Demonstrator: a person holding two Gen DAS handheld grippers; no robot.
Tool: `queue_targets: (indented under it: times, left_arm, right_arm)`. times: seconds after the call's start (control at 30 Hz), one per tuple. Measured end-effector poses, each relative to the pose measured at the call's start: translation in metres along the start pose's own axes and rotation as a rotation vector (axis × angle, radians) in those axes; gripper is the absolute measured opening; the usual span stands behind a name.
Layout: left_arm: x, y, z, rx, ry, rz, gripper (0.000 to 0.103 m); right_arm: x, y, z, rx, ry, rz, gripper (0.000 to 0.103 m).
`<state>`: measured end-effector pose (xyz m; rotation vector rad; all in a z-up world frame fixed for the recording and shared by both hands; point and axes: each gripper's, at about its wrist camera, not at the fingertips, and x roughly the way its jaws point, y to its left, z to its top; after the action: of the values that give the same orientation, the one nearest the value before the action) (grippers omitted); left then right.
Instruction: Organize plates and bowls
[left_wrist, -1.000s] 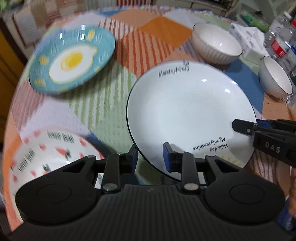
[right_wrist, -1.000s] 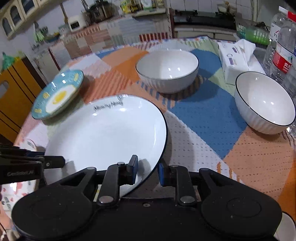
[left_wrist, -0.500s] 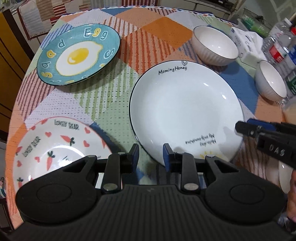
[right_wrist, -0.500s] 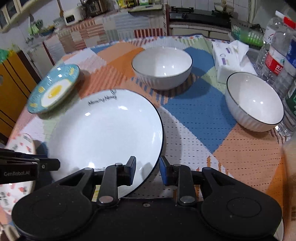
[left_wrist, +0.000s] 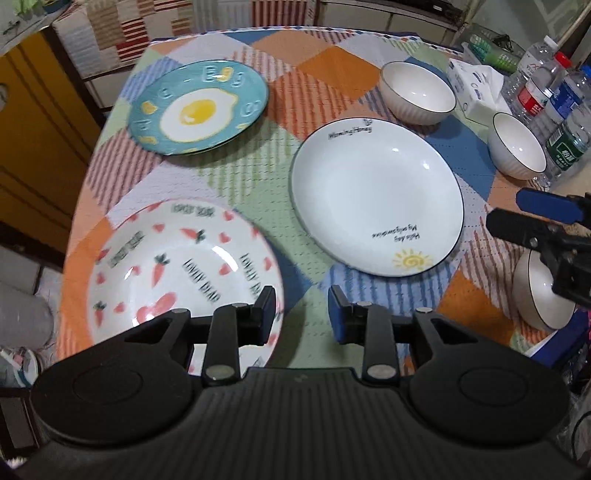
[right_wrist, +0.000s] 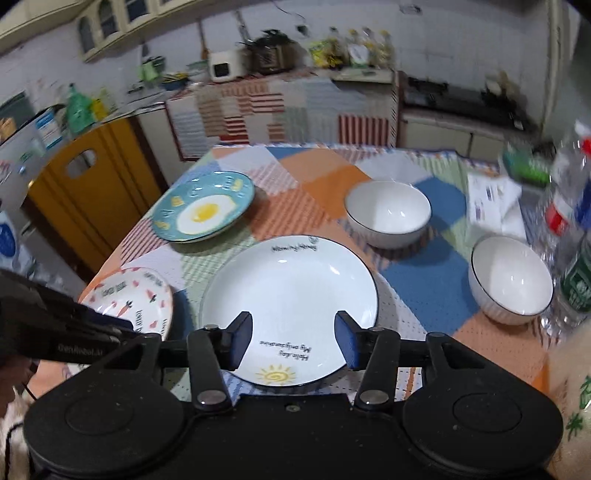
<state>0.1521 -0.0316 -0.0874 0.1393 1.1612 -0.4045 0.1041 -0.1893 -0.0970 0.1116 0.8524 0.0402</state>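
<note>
- Three plates lie apart on the patchwork tablecloth (left_wrist: 258, 177), none stacked on another.
- Middle of the table: the white plate (left_wrist: 376, 195) with a thin dark rim. Its near edge carries a yellow sun drawing and small black script that reads roughly "Hello day, My only sunshine", seen upside down; the far edge has a short line of writing too blurred to read here.
- Far left: the teal plate (left_wrist: 197, 107) with a fried egg painted in the middle and raised letters round the rim, too smeared to spell out.
- Near left: the carrot plate (left_wrist: 177, 269), white with red hearts and carrots and repeated black words, blurred.
- Two white ribbed bowls stand beyond the white plate, the far bowl (right_wrist: 388, 212) and the right bowl (right_wrist: 511, 278); a third bowl (left_wrist: 535, 291) sits at the near right edge, partly behind the right gripper.
- Right side: a tissue pack (left_wrist: 476, 88) with blue print and several water bottles (left_wrist: 535, 92) with red, blue and green labels, text unreadable.
- Left gripper (left_wrist: 302, 314) hangs above the cloth between the carrot plate and the white plate, jaws narrow but opening, nothing between them.
- Right gripper (right_wrist: 293, 339) hovers over the near rim of the white plate, jaws opening wide, pads clear of it.
- Left tool's side shows white lettering like "GenRobot.AI".
</note>
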Motion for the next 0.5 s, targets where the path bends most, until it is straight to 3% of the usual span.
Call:
queue_targets:
  times: [0.17, 0.37, 0.5]
  left_arm:
    - [-0.026, 0.014, -0.02, -0.007, -0.004, 0.013, 0.037]
    - [-0.055, 0.036, -0.043, 0.025, -0.031, 0.092, 0.045]
    - [-0.065, 0.055, -0.045, 0.006, -0.085, 0.089, 0.048]
  right_arm:
    - [-0.019, 0.019, -0.004, -0.029, -0.027, 0.077, 0.06]
    - [-0.043, 0.069, -0.009, -0.225, -0.017, 0.131, 0.06]
    - [-0.047, 0.096, -0.008, -0.285, -0.03, 0.184, 0.065]
